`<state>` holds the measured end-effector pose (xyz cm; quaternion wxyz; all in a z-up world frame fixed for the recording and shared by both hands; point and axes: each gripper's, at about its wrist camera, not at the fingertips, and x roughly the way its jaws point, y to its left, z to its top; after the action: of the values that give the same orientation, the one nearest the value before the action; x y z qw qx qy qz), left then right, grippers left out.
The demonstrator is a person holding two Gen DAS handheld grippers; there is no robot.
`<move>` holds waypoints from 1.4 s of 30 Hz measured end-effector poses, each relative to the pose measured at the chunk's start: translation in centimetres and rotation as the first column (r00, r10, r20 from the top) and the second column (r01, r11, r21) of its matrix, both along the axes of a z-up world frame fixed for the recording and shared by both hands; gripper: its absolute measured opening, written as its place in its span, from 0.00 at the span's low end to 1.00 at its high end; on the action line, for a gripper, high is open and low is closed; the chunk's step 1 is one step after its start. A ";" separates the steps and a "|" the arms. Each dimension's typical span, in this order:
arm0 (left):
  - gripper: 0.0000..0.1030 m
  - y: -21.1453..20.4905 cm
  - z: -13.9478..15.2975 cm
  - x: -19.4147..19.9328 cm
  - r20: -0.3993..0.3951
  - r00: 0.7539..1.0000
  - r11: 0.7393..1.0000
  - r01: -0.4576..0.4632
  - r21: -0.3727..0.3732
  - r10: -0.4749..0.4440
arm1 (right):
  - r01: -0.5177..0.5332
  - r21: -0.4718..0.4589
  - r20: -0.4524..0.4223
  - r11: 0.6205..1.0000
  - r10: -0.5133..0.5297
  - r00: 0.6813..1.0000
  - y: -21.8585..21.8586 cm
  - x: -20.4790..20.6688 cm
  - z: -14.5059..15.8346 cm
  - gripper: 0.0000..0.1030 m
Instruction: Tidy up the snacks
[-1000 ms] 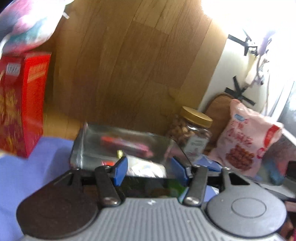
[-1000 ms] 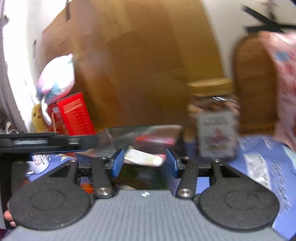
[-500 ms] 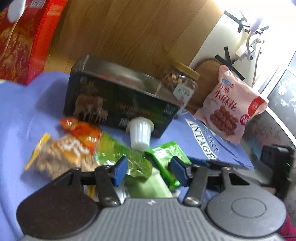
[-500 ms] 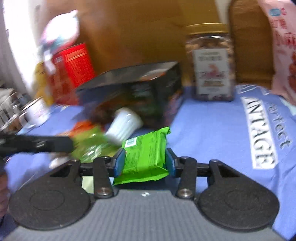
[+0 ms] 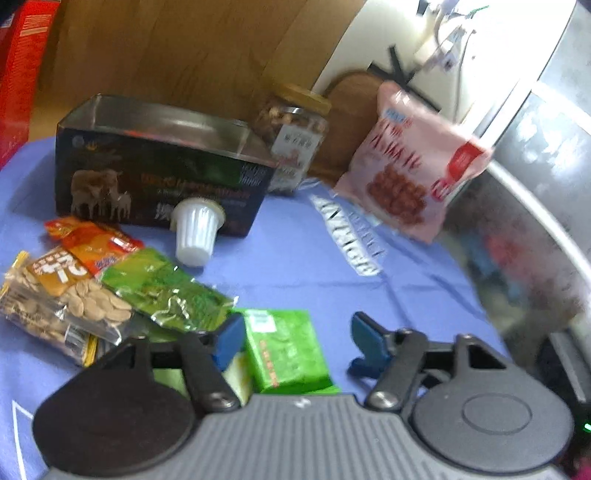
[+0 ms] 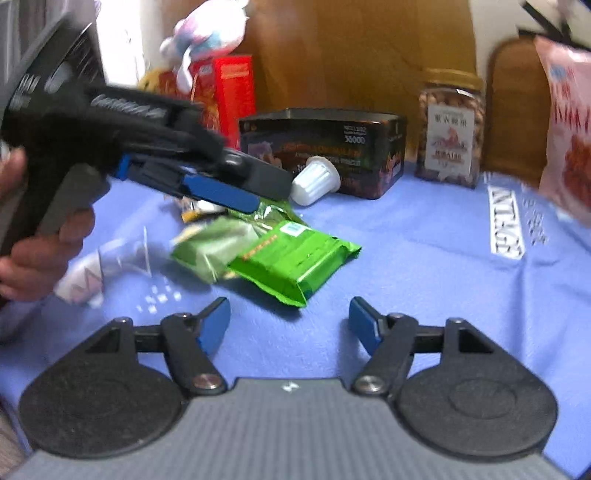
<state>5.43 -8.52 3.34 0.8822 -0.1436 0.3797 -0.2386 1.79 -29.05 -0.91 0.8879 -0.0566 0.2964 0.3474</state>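
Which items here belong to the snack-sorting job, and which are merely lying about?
Job:
- bright green foil packet
- clear seed packet
- orange foil packet
- white ribbed plastic cup
- dark open-topped tin box

Lying about:
- red cardboard carton
- pastel plush toy

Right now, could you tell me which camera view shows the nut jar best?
The right wrist view: the nut jar stands whole and fairly sharp there, gold lid and white label facing the camera, right of the dark box. The left wrist view shows it smaller and blurred, its lower left corner hidden behind that box.
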 end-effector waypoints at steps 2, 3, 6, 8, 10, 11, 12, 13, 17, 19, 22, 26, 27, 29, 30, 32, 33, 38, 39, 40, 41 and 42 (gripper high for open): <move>0.66 -0.7 -0.8 0.2 -0.035 0.999 1.000 0.010 0.025 -0.009 | 0.005 -0.026 0.020 1.000 -0.005 1.000 0.3 0.3 -0.1 0.70; 0.66 -0.8 -1.2 0.4 -0.054 0.998 1.000 0.024 0.018 -0.023 | 0.008 -0.030 0.025 1.000 -0.007 1.000 0.4 0.7 -0.2 0.70; 0.56 -2.0 -2.0 0.2 -0.048 0.997 0.997 0.060 0.044 -0.057 | 0.023 -0.012 0.017 1.000 -0.023 1.000 0.5 1.6 -0.3 0.59; 0.48 -2.8 -2.3 0.0 -0.042 0.997 0.995 0.071 0.073 -0.069 | 0.047 -0.004 0.023 0.999 -0.047 0.999 0.5 1.9 -0.3 0.50; 0.45 -2.7 -2.2 0.0 -0.038 0.997 0.994 0.068 0.080 -0.065 | 0.066 -0.003 0.028 0.998 -0.066 0.997 0.3 1.5 -0.1 0.46; 0.43 -2.5 -2.1 0.0 -0.040 0.997 0.996 0.062 0.068 -0.060 | 0.069 0.003 0.031 0.998 -0.069 0.997 0.2 1.6 -0.1 0.46; 0.43 -2.1 -1.9 0.0 -0.040 0.998 0.997 0.056 0.052 -0.054 | 0.074 0.010 0.032 0.997 -0.074 0.997 0.1 1.4 0.1 0.46; 0.43 -1.9 -1.5 -0.1 -0.030 0.998 0.998 0.048 0.042 -0.047 | 0.080 0.022 0.037 0.997 -0.080 0.996 0.1 1.2 0.4 0.46; 0.43 -1.2 1.5 -0.2 0.074 0.997 0.998 0.011 0.054 -0.015 | 0.083 0.076 0.100 0.994 -0.091 0.991 0.4 1.3 2.3 0.46; 0.43 -0.4 3.3 0.1 0.139 0.990 0.998 -0.017 0.056 0.010 | 0.068 0.096 0.161 0.993 -0.083 0.983 0.9 2.0 3.7 0.46; 0.43 0.9 5.7 1.8 0.211 0.975 0.996 -0.076 0.044 0.065 | 0.051 0.128 0.245 0.990 -0.082 0.966 2.4 4.1 5.7 0.46; 0.43 2.3 6.6 5.5 0.248 0.960 0.987 -0.151 0.054 0.133 | 0.045 0.148 0.287 0.988 -0.086 0.954 5.1 8.3 6.7 0.46; 0.43 2.6 6.6 6.5 0.251 0.956 0.984 -0.169 0.059 0.149 | 0.049 0.149 0.287 0.988 -0.090 0.954 5.7 9.2 6.7 0.45; 0.43 3.0 6.3 8.0 0.246 0.953 0.977 -0.199 0.072 0.176 | 0.059 0.134 0.298 0.989 -0.097 0.950 7.0 10.7 6.4 0.45; 0.43 3.1 6.1 8.7 0.245 0.950 0.972 -0.219 0.088 0.192 | 0.063 0.127 0.299 0.990 -0.099 0.949 7.5 11.3 6.1 0.45; 0.43 3.0 5.6 9.9 0.249 0.945 0.960 -0.250 0.125 0.214 | 0.066 0.122 0.285 0.990 -0.098 0.954 8.5 12.6 5.6 0.45; 0.44 3.2 5.3 10.2 0.250 0.942 0.953 -0.266 0.143 0.225 | 0.070 0.122 0.275 0.990 -0.102 0.956 8.8 13.2 5.3 0.46; 0.55 4.1 4.7 10.7 0.303 0.902 0.880 -0.392 0.269 0.309 | 0.138 0.228 0.196 0.964 -0.184 0.963 7.5 14.7 4.5 0.58; 0.55 4.5 4.6 10.7 0.316 0.892 0.861 -0.416 0.292 0.324 | 0.143 0.244 0.183 0.959 -0.190 0.965 7.0 14.5 4.5 0.59; 0.55 4.9 4.5 10.7 0.327 0.883 0.842 -0.439 0.314 0.338 | 0.153 0.249 0.177 0.956 -0.200 0.964 6.5 14.4 4.5 0.59; 0.55 5.0 4.4 10.6 0.336 0.874 0.823 -0.459 0.334 0.351 | 0.157 0.247 0.174 0.956 -0.203 0.964 6.3 14.3 4.6 0.59; 0.55 5.3 4.3 10.4 0.344 0.866 0.805 -0.477 0.353 0.362 | 0.160 0.246 0.163 0.956 -0.204 0.965 5.9 14.2 4.6 0.59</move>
<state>15.80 -3.24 7.63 0.9645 0.0043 0.2616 0.0361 15.96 -23.10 3.67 0.9406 0.0420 0.1734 0.2890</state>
